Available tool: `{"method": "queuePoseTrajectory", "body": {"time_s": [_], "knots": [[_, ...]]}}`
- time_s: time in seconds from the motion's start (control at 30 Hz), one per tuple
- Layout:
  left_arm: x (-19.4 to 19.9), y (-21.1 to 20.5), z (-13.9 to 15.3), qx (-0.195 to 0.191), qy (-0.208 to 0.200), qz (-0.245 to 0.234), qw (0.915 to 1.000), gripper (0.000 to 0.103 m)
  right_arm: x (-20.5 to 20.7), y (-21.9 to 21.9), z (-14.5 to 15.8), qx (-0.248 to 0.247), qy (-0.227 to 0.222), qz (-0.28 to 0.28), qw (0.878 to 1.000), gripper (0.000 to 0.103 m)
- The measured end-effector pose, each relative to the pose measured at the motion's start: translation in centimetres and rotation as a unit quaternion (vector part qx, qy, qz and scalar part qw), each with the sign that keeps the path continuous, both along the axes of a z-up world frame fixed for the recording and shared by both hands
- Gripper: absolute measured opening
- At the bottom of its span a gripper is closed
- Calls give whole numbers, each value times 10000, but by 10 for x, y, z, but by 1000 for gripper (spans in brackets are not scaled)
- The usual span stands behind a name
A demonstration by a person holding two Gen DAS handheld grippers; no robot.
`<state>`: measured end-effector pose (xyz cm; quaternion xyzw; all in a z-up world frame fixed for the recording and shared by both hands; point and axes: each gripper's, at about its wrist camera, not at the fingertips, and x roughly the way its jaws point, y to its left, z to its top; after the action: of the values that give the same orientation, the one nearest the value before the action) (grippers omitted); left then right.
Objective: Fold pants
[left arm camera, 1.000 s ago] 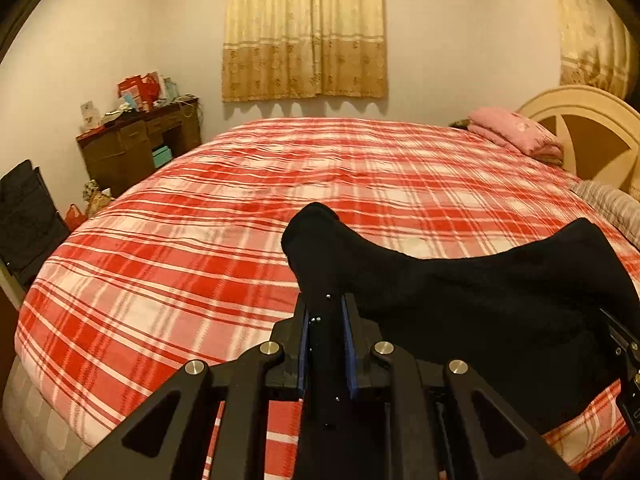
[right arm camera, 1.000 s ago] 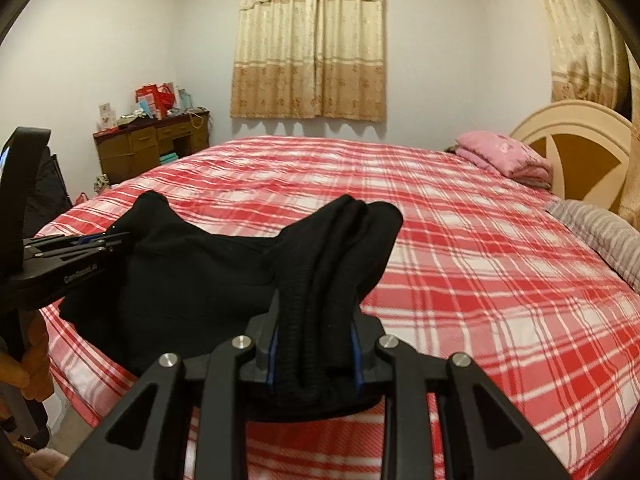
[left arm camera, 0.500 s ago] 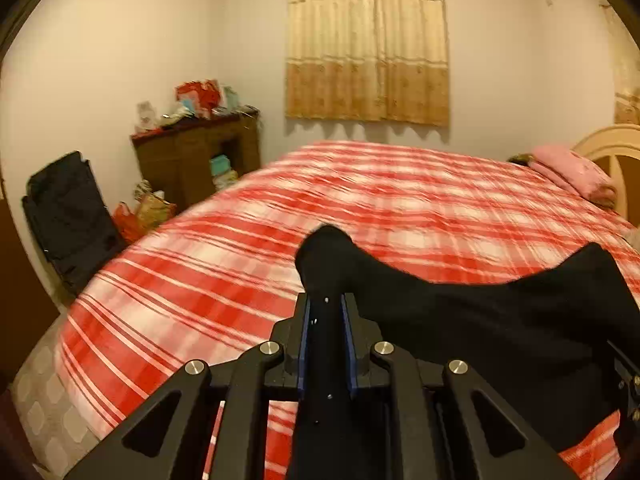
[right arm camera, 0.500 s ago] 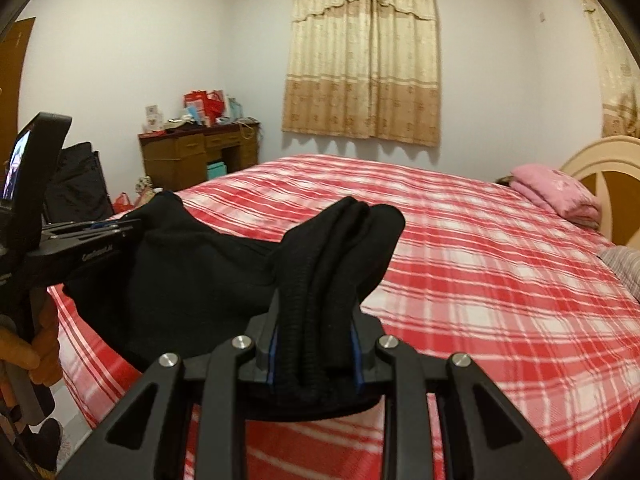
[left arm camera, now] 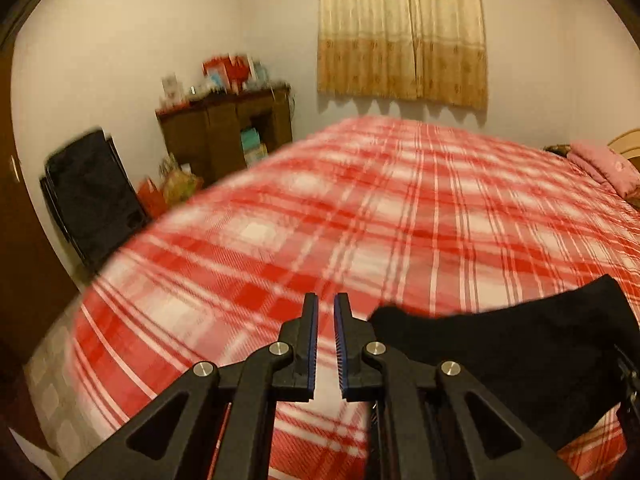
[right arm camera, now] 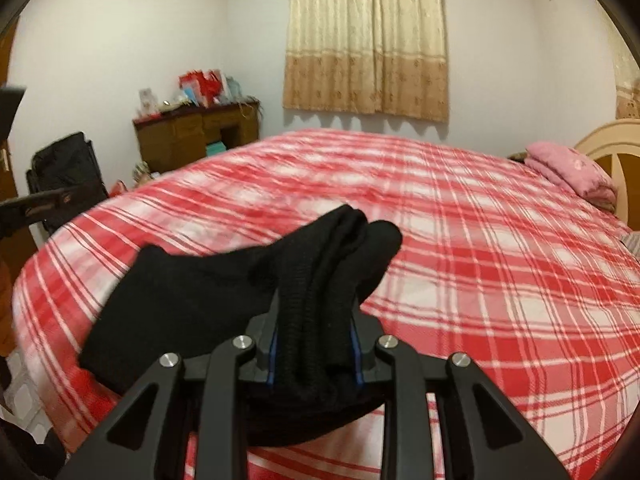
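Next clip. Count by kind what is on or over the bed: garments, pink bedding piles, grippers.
Black pants: 1
Pink folded bedding: 1
Grippers: 2 (left gripper, jaws closing with nothing between them; right gripper, clamped on the pants)
Total: 4

Home bedroom. Large bed under red-and-white plaid cover fills room. Cream headboard at far right end of bed, folded pink bedding just before it. Beige patterned curtain on white wall behind bed. Dark wooden desk left of bed against same wall, cluttered with boxes and cards. Black suitcase left of desk.
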<state>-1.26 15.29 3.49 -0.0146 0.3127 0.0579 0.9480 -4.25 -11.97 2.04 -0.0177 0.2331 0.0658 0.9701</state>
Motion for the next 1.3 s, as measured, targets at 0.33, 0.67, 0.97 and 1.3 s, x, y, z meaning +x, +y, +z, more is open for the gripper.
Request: {"method": "queuePoseTrajectory", "body": {"time_s": [0.33,0.67,0.97,1.3], "knots": [[7,-15,-55,-1136,1085,-449,9866,9,19,-35,-33,460,721,-281,9959,29],[-13,-14,-37,-1672,676,-813,9802,9,19,-35,-35,471,716,-309,9958,30],[-16,-43,-31,-1437,594,-1157,9810,9,21,-36,-35,451,741,-335,9957,30],[-4,-50,-63,-1550,911,-1052,9781,9,22,-35,-35,435,753,-330,9957,30]]}}
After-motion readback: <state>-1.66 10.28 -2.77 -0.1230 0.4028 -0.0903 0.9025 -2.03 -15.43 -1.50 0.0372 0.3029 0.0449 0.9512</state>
